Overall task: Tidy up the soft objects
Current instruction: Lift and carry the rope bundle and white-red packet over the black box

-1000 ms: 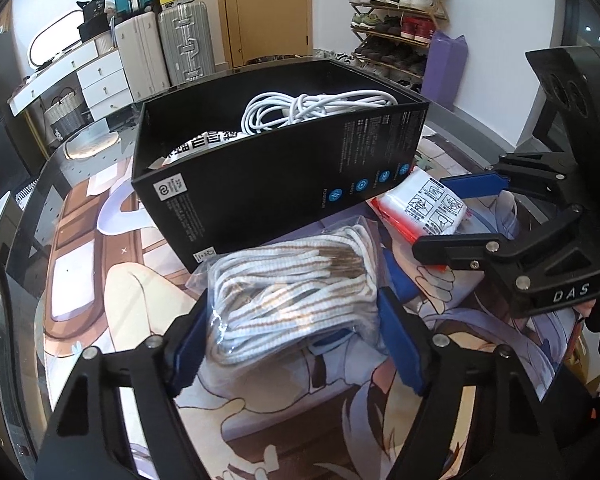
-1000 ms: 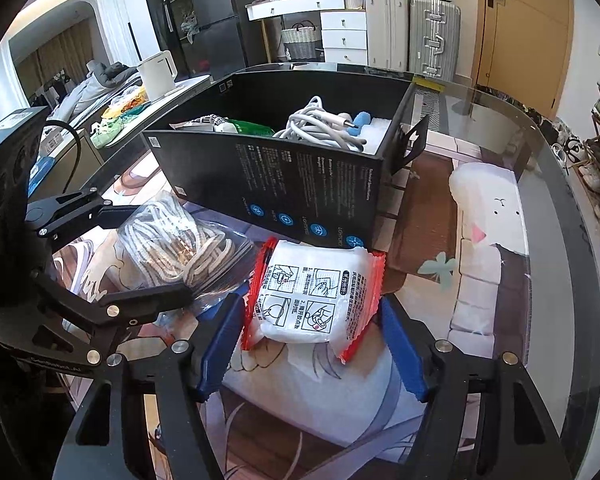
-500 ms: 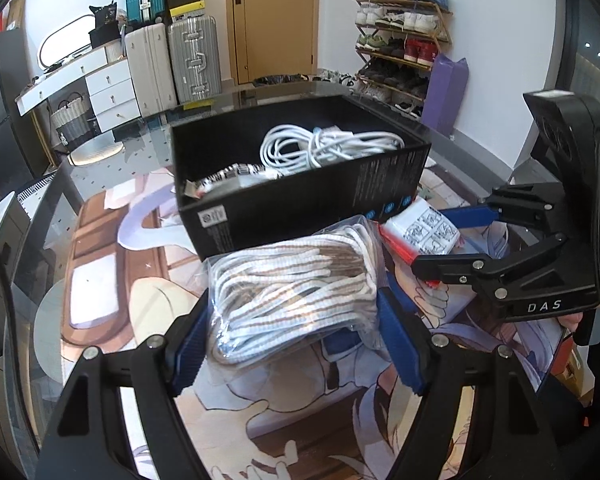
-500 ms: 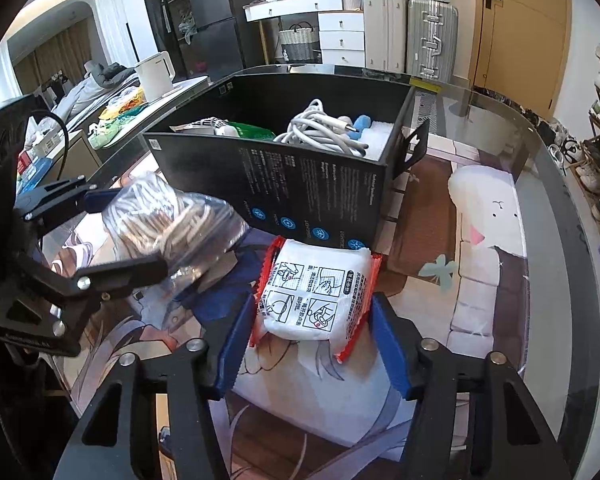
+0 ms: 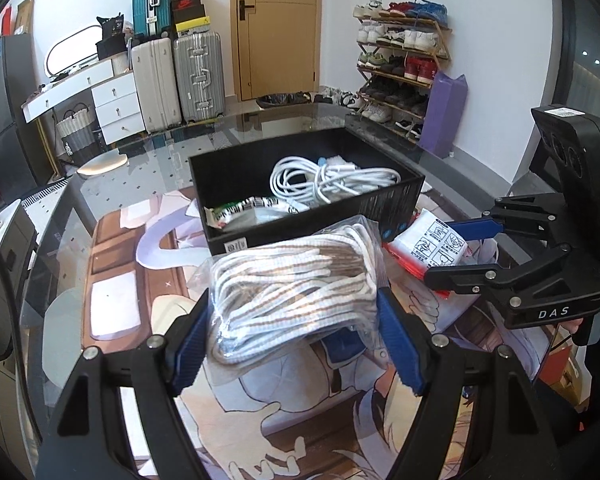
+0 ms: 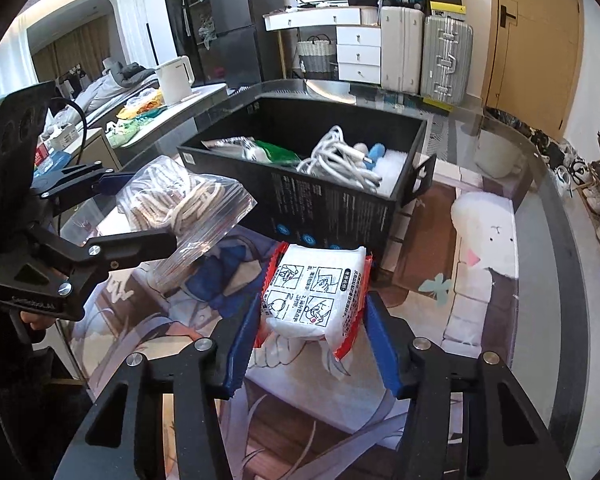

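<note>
Since a second ago both hands have risen: the rope bag (image 5: 296, 292) now hangs off the table (image 5: 112, 184) in the left gripper (image 5: 296, 336), whose blue fingers (image 5: 190, 340) clamp its sides, and the right gripper (image 6: 312, 340) is closing on the white packet (image 6: 314, 294), which seems just lifted, though its underside is hidden. The black box (image 6: 332, 208) stands just behind both, holding a white cable (image 6: 340, 160) and a green-and-white pouch (image 6: 276, 152). Both grippers tilt down toward the table, side by side.
</note>
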Demonstrator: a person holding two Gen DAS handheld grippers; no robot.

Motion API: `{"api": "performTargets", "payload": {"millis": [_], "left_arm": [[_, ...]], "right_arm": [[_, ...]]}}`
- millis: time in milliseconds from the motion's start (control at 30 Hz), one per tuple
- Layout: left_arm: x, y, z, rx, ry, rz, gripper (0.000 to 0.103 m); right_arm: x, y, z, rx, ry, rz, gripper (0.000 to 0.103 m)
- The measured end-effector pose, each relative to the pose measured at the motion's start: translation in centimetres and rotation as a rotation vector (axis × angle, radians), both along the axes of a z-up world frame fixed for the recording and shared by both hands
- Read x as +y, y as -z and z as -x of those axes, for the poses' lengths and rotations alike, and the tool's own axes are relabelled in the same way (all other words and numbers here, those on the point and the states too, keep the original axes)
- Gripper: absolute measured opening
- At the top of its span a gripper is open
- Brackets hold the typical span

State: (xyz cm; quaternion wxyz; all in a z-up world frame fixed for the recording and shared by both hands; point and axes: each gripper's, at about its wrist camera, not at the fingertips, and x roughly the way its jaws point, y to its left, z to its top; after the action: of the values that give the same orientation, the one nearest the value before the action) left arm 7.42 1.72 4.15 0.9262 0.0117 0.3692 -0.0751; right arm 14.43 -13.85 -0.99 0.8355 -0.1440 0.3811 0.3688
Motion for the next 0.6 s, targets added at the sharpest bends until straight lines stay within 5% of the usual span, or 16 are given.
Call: {"api": "performTargets", "payload": {"millis": [600], "left_arm": [[0.8,-3.6,0.4,-0.121,-0.064,0.019,0.077]], "right_arm": [[-1.5,-5.0,1.9,-0.100,0.027,-0.146,0.053]]}}
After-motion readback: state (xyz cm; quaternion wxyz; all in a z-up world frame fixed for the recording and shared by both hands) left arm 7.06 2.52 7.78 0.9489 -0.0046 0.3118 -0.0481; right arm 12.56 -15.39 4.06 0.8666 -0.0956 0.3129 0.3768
